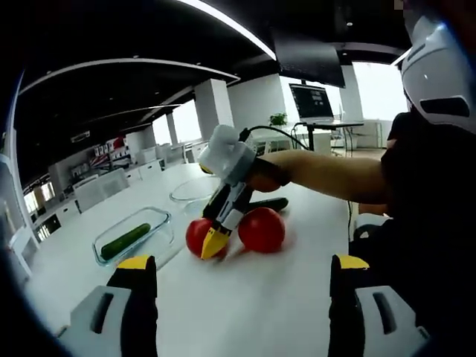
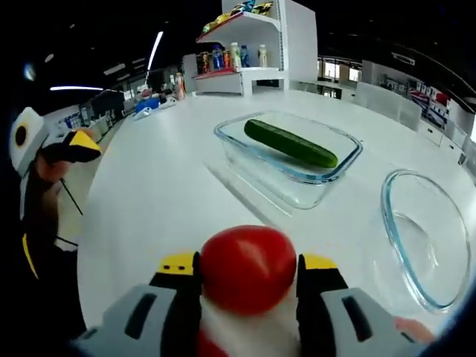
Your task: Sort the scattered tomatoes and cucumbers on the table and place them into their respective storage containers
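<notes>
The left gripper [image 1: 242, 279] hangs wide open over the white table [image 1: 245, 312], holding nothing. The right gripper [image 2: 249, 279] clamps a smooth, round tomato [image 2: 247, 268] between its yellow-tipped jaws. Beyond it, a rectangular glass container [image 2: 294, 175] holds a cucumber [image 2: 290, 143]; a round glass bowl [image 2: 424, 238] sits nearer the table's edge, apparently bare.

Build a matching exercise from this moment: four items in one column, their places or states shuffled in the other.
Items:
1. right gripper
2. left gripper
3. rectangular glass container
4. round glass bowl

States:
A. holds one cucumber
B. empty
C. jaws closed on a tomato
D. jaws apart, nothing between them

Pairs: 1-C, 2-D, 3-A, 4-B
</notes>
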